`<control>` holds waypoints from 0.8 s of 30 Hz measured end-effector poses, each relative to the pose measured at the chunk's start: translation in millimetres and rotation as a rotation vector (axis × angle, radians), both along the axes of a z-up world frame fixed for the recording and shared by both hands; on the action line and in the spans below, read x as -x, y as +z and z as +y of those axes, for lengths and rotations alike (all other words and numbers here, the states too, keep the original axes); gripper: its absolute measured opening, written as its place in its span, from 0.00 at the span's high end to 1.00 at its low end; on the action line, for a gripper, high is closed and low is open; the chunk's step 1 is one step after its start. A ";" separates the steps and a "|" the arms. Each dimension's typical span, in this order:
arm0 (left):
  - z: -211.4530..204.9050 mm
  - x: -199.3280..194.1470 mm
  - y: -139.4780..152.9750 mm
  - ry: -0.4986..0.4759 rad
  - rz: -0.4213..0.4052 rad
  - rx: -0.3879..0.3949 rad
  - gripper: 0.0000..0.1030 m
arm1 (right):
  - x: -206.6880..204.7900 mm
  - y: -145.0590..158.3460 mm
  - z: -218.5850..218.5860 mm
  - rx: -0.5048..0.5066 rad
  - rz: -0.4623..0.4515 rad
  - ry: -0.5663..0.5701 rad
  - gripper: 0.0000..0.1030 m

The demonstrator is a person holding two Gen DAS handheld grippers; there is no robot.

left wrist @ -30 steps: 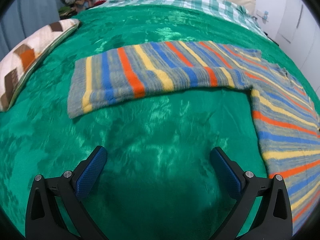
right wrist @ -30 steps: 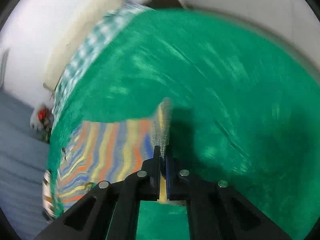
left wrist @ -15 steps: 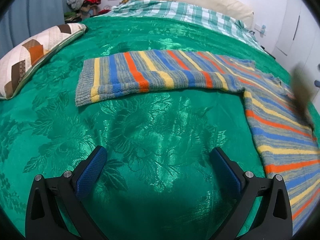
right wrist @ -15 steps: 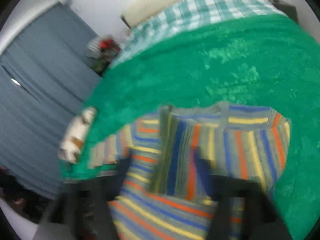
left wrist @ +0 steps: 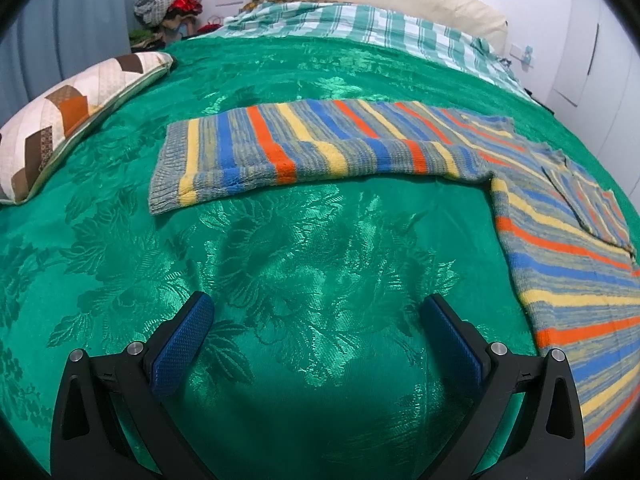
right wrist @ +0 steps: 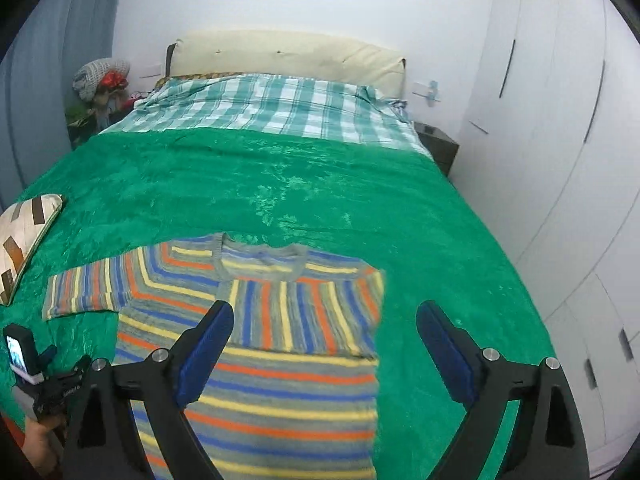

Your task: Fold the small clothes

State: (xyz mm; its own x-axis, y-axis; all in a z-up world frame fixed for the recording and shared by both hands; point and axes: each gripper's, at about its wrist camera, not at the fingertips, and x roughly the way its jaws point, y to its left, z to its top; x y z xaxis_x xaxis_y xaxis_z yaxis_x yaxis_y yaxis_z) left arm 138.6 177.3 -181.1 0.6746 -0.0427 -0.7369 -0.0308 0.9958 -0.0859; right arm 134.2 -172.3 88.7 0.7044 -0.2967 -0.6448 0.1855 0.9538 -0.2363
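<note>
Green bedspread [left wrist: 304,248] under striped sweater [right wrist: 280,320], patchwork pillow [left wrist: 72,120] beside, left gripper [left wrist: 318,340] fingers apart, right gripper [right wrist: 324,352] fingers opening, both empty

Striped sweater [right wrist: 280,320]: grey knit banded in blue, orange and yellow. Bedspread [left wrist: 300,260]: glossy emerald green, tone-on-tone leaf and flower damask. Sheet [right wrist: 272,108]: teal-and-white check. Pillow [left wrist: 68,124]: cream with brown and rust chevron patchwork. Headboard [right wrist: 280,56]: cream. Curtain [left wrist: 72,12]: grey-blue. Wardrobe doors [right wrist: 560,120]: white. Gripper pads [left wrist: 180,348]: blue, on black frames.
</note>
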 end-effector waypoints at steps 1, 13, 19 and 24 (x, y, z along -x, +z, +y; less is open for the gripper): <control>0.0 0.0 0.0 0.000 0.000 0.001 0.00 | 3.4 1.6 0.5 0.000 0.000 -0.001 0.11; 0.2 1.0 0.4 0.002 -0.003 0.004 0.00 | 49.2 29.3 -6.1 0.039 -0.047 -0.039 0.11; 0.4 0.8 0.1 0.001 -0.004 0.004 0.00 | 56.9 33.4 -10.3 0.040 -0.052 -0.056 0.11; 0.4 0.7 -0.2 0.001 -0.004 0.004 0.00 | 60.7 35.3 -11.9 0.053 -0.057 -0.067 0.11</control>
